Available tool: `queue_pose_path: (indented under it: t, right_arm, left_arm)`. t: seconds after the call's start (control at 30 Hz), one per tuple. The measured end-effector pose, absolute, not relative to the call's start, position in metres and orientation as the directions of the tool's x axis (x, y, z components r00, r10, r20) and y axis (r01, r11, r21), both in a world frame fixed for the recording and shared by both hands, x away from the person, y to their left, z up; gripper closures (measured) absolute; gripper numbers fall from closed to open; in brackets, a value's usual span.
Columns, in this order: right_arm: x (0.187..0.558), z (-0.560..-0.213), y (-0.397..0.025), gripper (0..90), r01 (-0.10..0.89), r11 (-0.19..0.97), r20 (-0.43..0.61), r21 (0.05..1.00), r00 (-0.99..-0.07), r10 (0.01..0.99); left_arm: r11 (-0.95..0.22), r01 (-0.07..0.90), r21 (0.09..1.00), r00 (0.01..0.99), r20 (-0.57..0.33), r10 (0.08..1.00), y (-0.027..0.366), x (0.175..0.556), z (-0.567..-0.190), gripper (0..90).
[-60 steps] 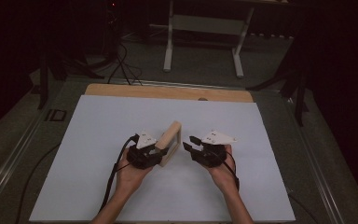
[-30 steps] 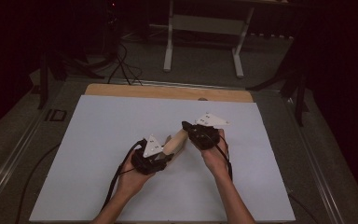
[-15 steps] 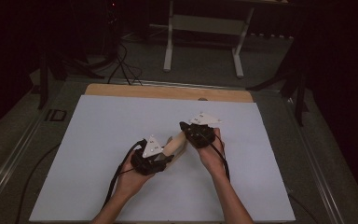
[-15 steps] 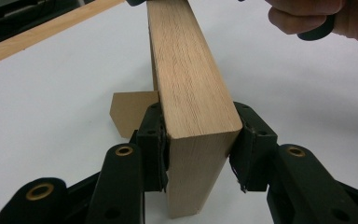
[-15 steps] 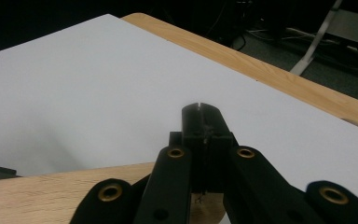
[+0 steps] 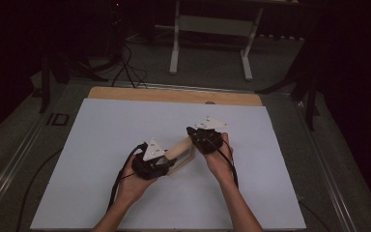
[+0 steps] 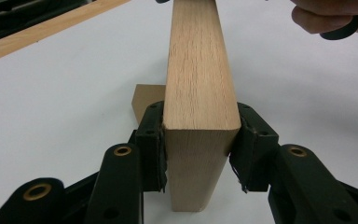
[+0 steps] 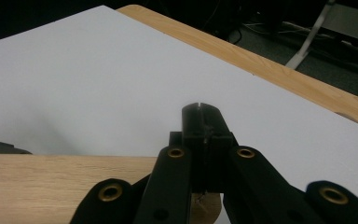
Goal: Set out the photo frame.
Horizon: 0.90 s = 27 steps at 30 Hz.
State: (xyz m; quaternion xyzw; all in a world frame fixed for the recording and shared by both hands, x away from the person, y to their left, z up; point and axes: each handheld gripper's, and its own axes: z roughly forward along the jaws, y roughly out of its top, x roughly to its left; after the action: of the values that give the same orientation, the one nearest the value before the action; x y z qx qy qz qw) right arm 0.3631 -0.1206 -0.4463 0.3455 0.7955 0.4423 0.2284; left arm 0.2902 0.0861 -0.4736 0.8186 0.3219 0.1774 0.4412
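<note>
L claw [image 7: 200,154] clamped on wood block [image 7: 198,70], R claw [image 8: 204,140] closed at far end; next: lower block flat onto desk [image 6: 101,125]

far end of the wooden block [image 7: 198,65] cut off at the left gripper view's top edge

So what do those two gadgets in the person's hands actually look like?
Both are black. The left gripper and the right gripper each carry a pale grey three-cornered plate on top and trail a black cable down along the forearm. Seen close, the jaws are flat black links joined by brass-coloured rivets, with dark padded tips. The forearms are bare, with no sleeves.
</note>
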Motion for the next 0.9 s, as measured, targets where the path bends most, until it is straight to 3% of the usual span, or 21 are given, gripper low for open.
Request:
queue_pose_path:
  t: [0.83, 0.9]
  right_arm:
    - [0.348, -0.444, -0.131, 89.8, 0.346, 0.403, -0.096, 0.847, -0.647, 0.757]
    - [0.347, -0.444, -0.132, 85.3, 0.345, 0.398, -0.092, 0.85, -0.648, 0.756]
  left_arm:
    - [-0.361, 0.419, 0.833, 0.68, -0.025, 0.732, 0.097, 0.297, -0.477, 55.4]
    - [-0.36, 0.419, 0.833, 0.678, -0.023, 0.735, 0.097, 0.297, -0.478, 55.7]
